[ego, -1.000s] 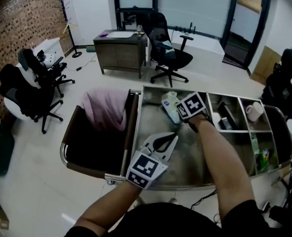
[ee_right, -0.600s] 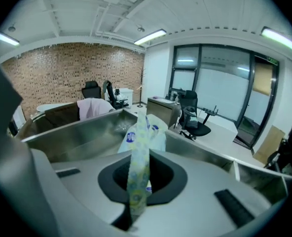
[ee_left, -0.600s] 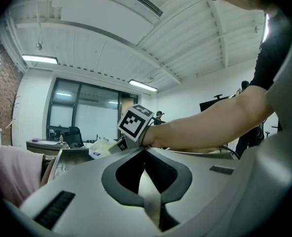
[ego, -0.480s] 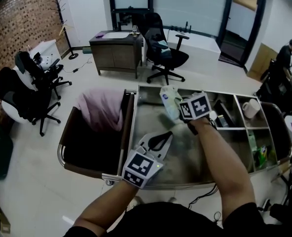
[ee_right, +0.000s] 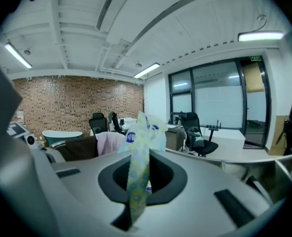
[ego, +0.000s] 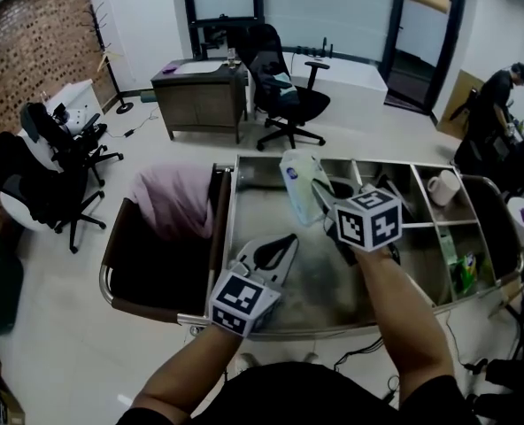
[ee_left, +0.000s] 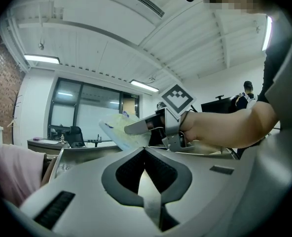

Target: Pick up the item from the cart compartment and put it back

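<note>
Now packet [ego: 299, 186] higher above cart [ego: 322, 280]

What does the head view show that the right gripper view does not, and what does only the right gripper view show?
Only the head view: the left gripper above the cart's large compartment, and a white mug in a side compartment. Only the right gripper view: the right gripper with its jaws pinching the packet's thin edge. Both: the soft packet, the pink cloth, the brick wall.

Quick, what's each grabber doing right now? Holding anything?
Left gripper: closed, holding nothing.
Right gripper: closed on a soft packet.
</note>
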`<action>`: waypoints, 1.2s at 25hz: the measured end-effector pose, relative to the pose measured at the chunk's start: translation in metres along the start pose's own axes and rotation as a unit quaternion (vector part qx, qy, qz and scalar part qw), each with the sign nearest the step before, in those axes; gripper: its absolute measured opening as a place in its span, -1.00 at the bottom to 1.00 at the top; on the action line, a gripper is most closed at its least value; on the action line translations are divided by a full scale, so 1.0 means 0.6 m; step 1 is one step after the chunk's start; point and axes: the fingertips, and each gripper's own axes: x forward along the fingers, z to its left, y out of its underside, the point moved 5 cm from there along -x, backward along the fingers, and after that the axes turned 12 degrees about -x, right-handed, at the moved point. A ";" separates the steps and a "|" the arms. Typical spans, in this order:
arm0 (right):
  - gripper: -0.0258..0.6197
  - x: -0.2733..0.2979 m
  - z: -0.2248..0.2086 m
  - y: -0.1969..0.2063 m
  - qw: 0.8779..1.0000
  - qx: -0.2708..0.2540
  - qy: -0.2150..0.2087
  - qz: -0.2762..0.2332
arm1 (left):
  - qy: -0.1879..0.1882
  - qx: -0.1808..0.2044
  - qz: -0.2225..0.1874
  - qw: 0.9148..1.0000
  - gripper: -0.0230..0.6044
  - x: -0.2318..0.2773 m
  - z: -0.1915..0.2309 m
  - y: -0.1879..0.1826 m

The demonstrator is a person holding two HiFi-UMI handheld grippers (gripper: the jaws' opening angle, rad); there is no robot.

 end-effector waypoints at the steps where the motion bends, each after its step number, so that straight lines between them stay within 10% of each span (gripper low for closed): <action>1: -0.88 -0.014 0.005 -0.002 1.000 0.002 0.003 -0.012 | -0.001 0.000 -0.001 1.000 -0.93 -0.001 0.000 0.000; 22: -0.88 -0.200 0.075 0.012 0.984 0.037 0.033 -0.173 | 0.003 0.002 -0.011 1.000 -0.93 -0.004 -0.002 -0.007; 30: -0.88 -0.236 0.069 0.064 0.957 0.061 0.080 -0.272 | 0.004 -0.001 -0.025 1.000 -0.93 -0.008 -0.004 -0.013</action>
